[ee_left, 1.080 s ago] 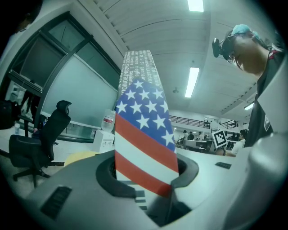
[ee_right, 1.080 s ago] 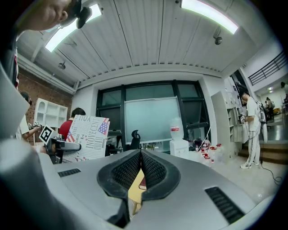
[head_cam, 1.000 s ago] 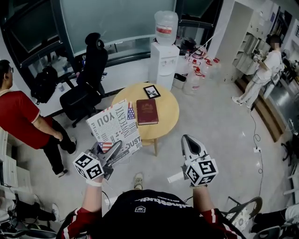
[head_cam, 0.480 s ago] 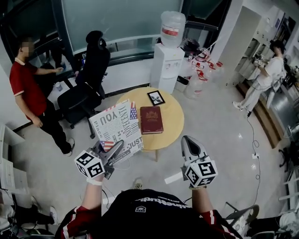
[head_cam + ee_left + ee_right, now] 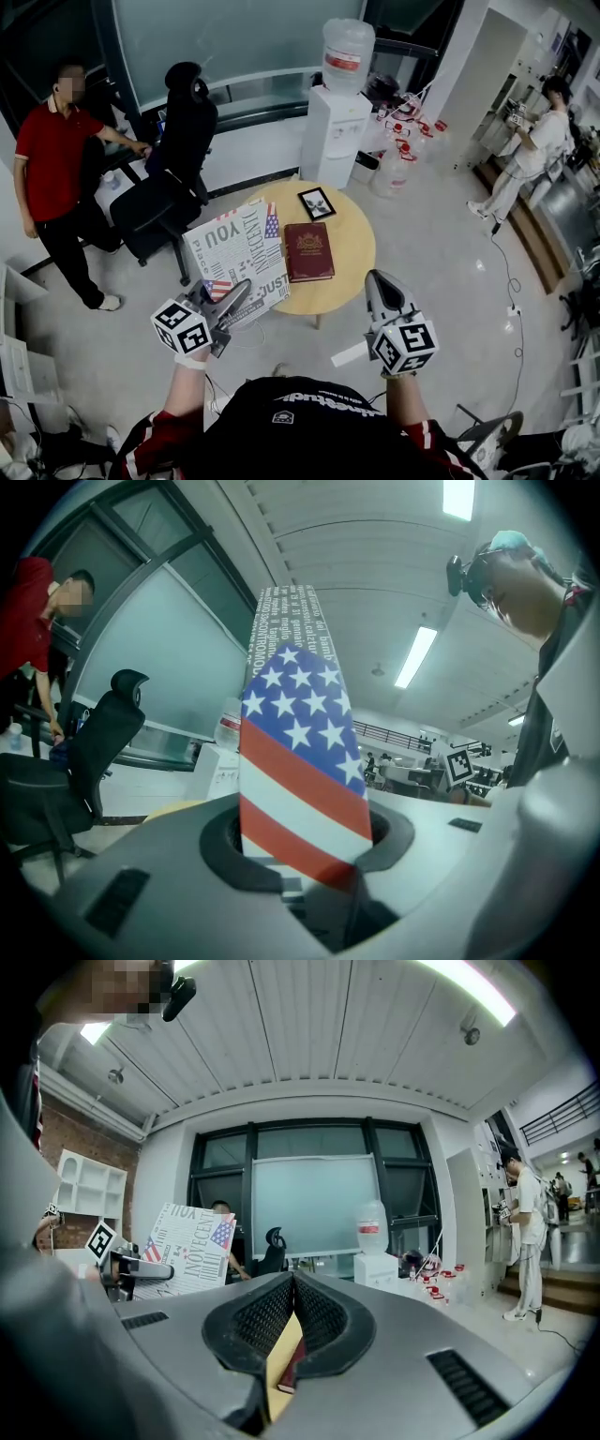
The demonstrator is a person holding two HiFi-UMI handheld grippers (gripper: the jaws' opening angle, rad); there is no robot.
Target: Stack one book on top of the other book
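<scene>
**Head view:** The printed book (image 5: 239,248) is held at its lower edge by the left gripper (image 5: 230,302), beside the round table (image 5: 352,225). The red book (image 5: 308,251) lies flat on that table. Nothing is carried by the right gripper (image 5: 377,286).

**Left gripper view:** The jaws are clamped on the book's edge. The cover is judged stiff, broad and glossy, so pivoting is likely and a deep grip is advised.

**Right gripper view:** The jaws are pressed together, empty.

person in red (image 5: 52,150) moved beside chair (image 5: 178,159); table (image 5: 353,234) and red book (image 5: 308,251) nearer.

Head view looks down; gripper views face the water cooler (image 5: 333,131).
</scene>
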